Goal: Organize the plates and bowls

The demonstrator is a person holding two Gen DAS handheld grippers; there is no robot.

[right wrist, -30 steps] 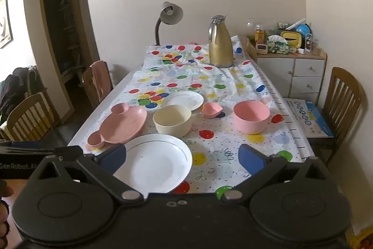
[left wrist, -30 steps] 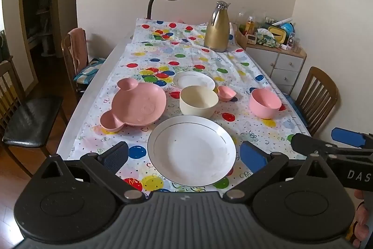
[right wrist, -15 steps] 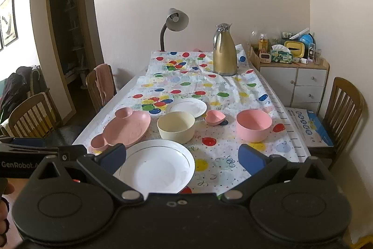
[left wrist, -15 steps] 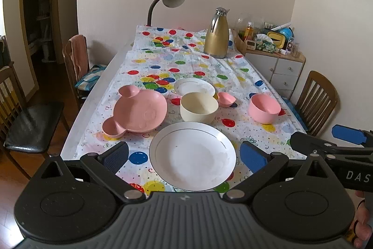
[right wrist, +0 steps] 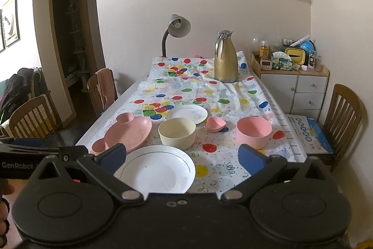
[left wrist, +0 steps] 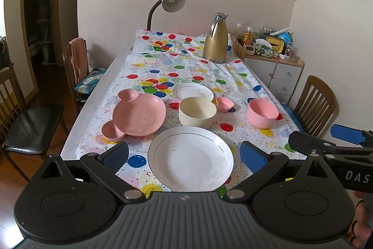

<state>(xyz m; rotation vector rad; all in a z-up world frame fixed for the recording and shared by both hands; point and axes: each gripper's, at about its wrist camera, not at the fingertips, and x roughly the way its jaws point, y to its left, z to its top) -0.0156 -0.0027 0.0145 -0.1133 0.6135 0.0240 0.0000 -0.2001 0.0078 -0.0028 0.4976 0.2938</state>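
On the counter, the pink plate sat at 10 o'clock, white plate centre, pink bowl at 2 o'clock. Left gripper and right gripper hovered spread wide, empty. The smooth plate rim could slip from a shallow pinch.

Your two wrist cameras look from the near end down the tabletop toward the far wall, the right one set further right. Both share the large white plate.
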